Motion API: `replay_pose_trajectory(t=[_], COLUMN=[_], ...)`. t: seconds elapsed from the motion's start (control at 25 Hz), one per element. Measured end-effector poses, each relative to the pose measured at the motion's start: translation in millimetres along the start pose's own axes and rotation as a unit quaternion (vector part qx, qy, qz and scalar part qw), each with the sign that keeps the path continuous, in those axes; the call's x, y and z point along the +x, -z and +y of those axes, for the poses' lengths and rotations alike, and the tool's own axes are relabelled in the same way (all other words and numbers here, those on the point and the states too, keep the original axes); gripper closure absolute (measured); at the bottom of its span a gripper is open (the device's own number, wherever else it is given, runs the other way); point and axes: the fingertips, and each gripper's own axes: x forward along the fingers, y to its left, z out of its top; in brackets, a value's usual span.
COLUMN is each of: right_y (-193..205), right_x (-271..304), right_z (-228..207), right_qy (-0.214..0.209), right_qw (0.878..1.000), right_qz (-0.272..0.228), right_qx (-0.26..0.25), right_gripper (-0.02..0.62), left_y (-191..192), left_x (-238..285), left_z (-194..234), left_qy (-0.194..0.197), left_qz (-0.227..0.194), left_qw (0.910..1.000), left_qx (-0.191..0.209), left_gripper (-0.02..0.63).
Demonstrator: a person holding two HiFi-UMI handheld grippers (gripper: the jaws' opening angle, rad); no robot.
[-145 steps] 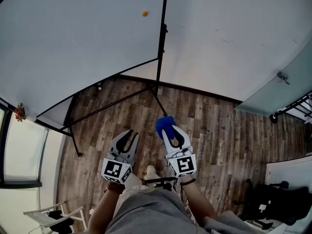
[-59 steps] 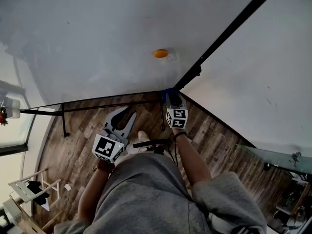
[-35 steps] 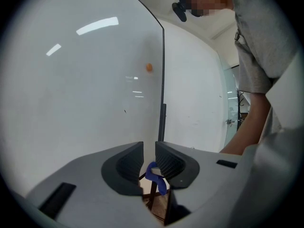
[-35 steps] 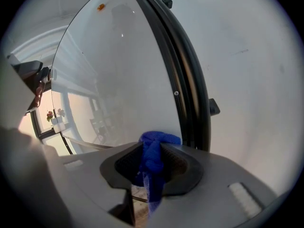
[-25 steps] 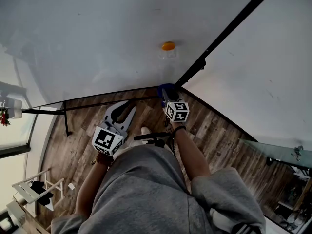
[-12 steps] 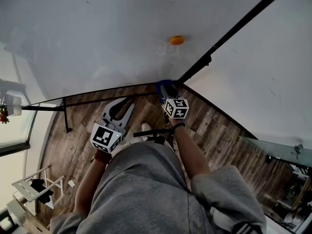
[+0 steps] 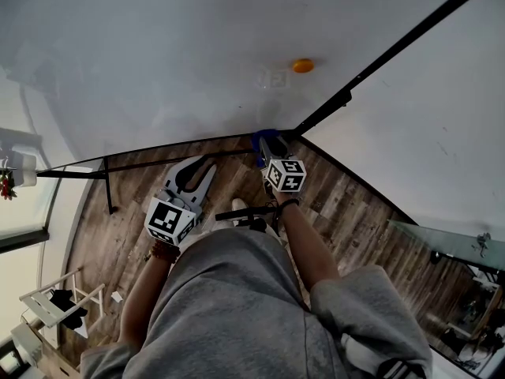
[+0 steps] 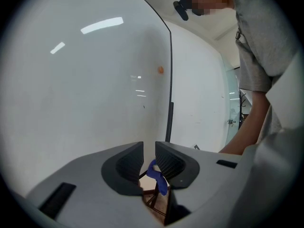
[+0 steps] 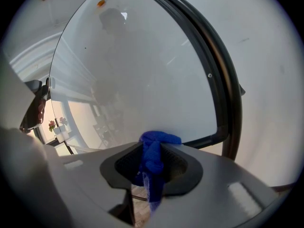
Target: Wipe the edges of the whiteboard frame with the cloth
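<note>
The whiteboard [image 7: 158, 54] fills the upper left of the head view, edged by a thin black frame [image 7: 371, 50]. My right gripper [image 7: 269, 144] is shut on a bunched blue cloth [image 7: 264, 138] and holds it at the frame's lower right corner. In the right gripper view the cloth [image 9: 154, 156] bulges out between the jaws, just below the frame's bottom rail [image 9: 204, 140]. My left gripper [image 7: 199, 164] hangs over the floor to the left, below the bottom rail, shut and holding nothing. In the left gripper view the left gripper [image 8: 148, 156] points at the board, and the cloth [image 8: 158, 178] shows beyond its jaws.
An orange magnet [image 7: 303, 65] sticks to the board near its right edge. The board's black stand legs [image 7: 106, 188] rest on the wooden floor [image 7: 347, 204]. A white wall [image 7: 442, 117] lies to the right, a folded white rack [image 7: 55, 298] at lower left. The person's legs fill the bottom.
Since the earliest frame the person has stepped up to the board and the right gripper has brought the cloth to the frame's lower corner. Over the last second both grippers have barely moved.
</note>
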Motion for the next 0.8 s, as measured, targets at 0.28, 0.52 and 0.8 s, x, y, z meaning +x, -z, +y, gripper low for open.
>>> replay_pose_trajectory(t=[0.28, 0.52, 0.8], right_y=[3.3, 5.5, 9.0], right_x=[4.4, 10.4, 14.6], right_z=[12.1, 23.6, 32.0], right_qy=[-0.003, 0.003, 0.006], right_qw=[1.0, 1.0, 1.0], right_qz=[0.001, -0.004, -0.002], right_qx=[0.005, 0.008, 0.017], right_gripper=[0.477, 0.477, 0.477], left_y=[5.4, 8.1, 7.5], left_x=[-8.9, -17.3, -29.3], left_z=[8.5, 13.2, 25.4], left_qy=[-0.007, -0.006, -0.012], left_qz=[0.001, 0.004, -0.004], left_qw=[1.0, 1.0, 0.9999], left_qx=[-0.005, -0.005, -0.003], left_gripper=[0.522, 0.522, 0.522])
